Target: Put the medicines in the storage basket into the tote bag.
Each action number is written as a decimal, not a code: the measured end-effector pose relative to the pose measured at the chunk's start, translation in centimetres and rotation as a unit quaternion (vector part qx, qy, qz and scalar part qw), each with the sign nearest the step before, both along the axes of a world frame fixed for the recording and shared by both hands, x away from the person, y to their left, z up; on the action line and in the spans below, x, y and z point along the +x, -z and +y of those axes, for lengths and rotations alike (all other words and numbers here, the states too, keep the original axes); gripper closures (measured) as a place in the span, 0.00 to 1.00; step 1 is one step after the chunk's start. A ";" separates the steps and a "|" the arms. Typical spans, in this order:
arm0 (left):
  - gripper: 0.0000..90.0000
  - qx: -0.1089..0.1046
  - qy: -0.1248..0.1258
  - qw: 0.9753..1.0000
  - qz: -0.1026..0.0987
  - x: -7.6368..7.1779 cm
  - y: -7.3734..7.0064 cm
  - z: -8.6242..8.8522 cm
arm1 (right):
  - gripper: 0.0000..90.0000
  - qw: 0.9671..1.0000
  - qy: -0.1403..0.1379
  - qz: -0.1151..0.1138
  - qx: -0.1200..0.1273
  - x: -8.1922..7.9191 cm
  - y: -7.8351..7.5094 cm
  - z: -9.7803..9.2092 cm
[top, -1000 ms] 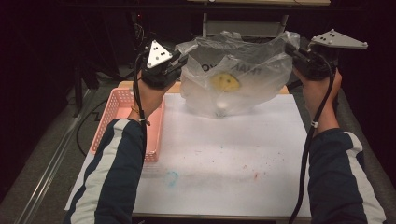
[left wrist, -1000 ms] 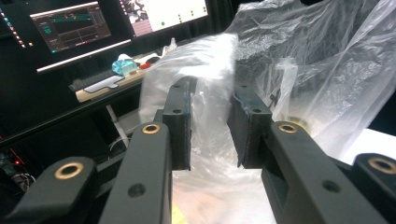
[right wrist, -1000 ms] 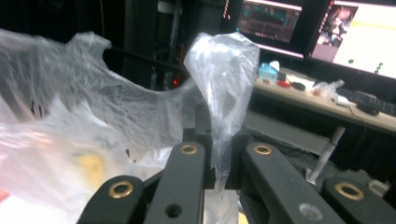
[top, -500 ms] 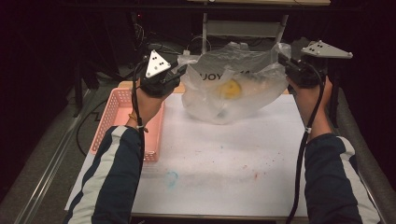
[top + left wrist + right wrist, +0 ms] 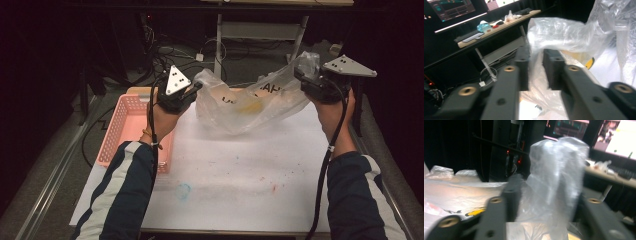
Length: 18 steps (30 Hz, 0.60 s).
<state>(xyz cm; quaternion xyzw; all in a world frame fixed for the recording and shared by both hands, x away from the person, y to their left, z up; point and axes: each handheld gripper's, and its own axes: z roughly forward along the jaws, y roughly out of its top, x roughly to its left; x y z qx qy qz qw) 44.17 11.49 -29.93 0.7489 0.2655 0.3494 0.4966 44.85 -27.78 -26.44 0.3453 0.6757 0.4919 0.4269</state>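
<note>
A pink basket [image 5: 131, 125] sits at the table's [image 5: 240, 170] left edge. Just right of it, the left gripper [image 5: 192, 92] pinches the left rim of a clear plastic bag [image 5: 250, 102], held up over the table's far side with something yellow [image 5: 249, 106] inside. At the right, the right gripper [image 5: 300, 77] is clamped on the bag's bunched right corner.

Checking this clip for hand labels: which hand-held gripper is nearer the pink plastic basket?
Left. The left hand-held gripper hovers just beside the pink plastic basket at its far right corner; the right hand-held gripper is across the table.
</note>
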 end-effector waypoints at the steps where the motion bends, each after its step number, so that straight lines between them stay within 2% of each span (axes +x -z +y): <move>1: 0.84 -0.002 -0.002 1.000 0.000 0.0 0.1 0.0 | 0.51 1.000 0.001 -0.004 -0.001 -0.2 0.0 0.0; 2: 0.89 -0.004 -0.002 1.000 -0.001 0.0 0.1 0.1 | 0.50 1.000 -0.004 -0.007 -0.001 -0.5 0.0 0.0; 7: 0.95 -0.006 -0.007 1.000 -0.002 0.1 0.1 0.2 | 0.35 0.999 -0.005 -0.027 -0.017 -1.8 -0.6 0.1; 12: 0.96 0.000 -0.021 1.000 -0.006 0.4 -0.3 0.6 | 0.34 0.999 -0.011 -0.049 -0.017 -3.2 -1.0 0.1; 15: 0.96 -0.001 -0.039 0.999 -0.010 0.8 -0.9 1.2 | 0.34 0.999 -0.012 -0.049 -0.017 -3.7 -0.9 -0.2; 18: 0.96 -0.001 -0.060 0.998 -0.003 1.4 -0.8 1.9 | 0.35 0.999 -0.009 -0.047 -0.019 -4.0 -0.6 -0.5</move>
